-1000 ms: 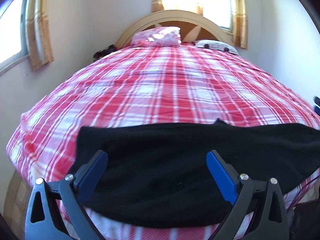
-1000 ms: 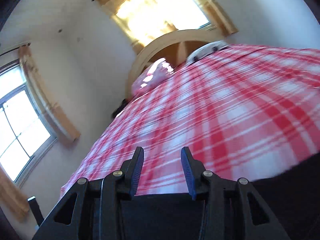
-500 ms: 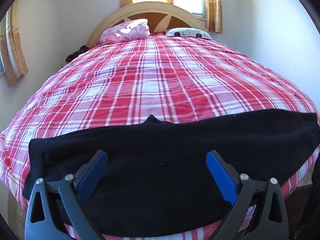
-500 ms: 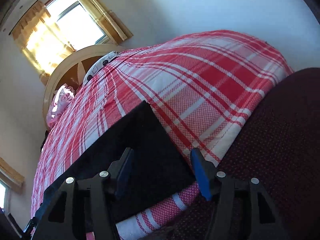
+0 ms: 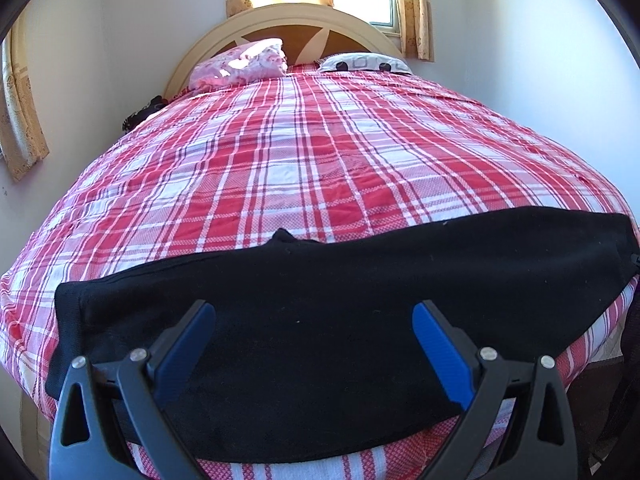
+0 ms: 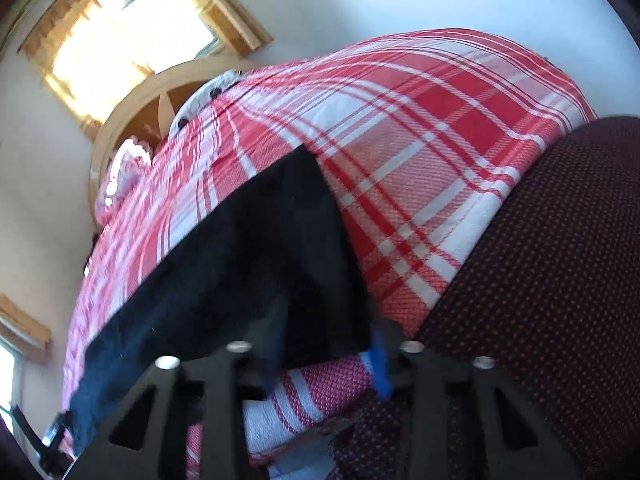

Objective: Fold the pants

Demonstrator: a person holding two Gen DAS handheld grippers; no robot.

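Black fabric pants (image 5: 340,320) span the red plaid bed (image 5: 320,160); left hand-held gripper (image 5: 314,336) gapes empty above them, right hand-held gripper (image 6: 328,354), just closing, straddles their corner, grip unclear.

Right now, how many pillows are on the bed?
2. A pink pillow lies left at the headboard, a white patterned pillow lies right. More could be hidden behind them.

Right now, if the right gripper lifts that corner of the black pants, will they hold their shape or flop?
Probably flop: the black pants lie limp, following the bedspread over the bed's edge. They look like thick, matte knit, so likely grippy rather than slippery. The right gripper, just closing, straddles one corner, so the rest would likely trail.
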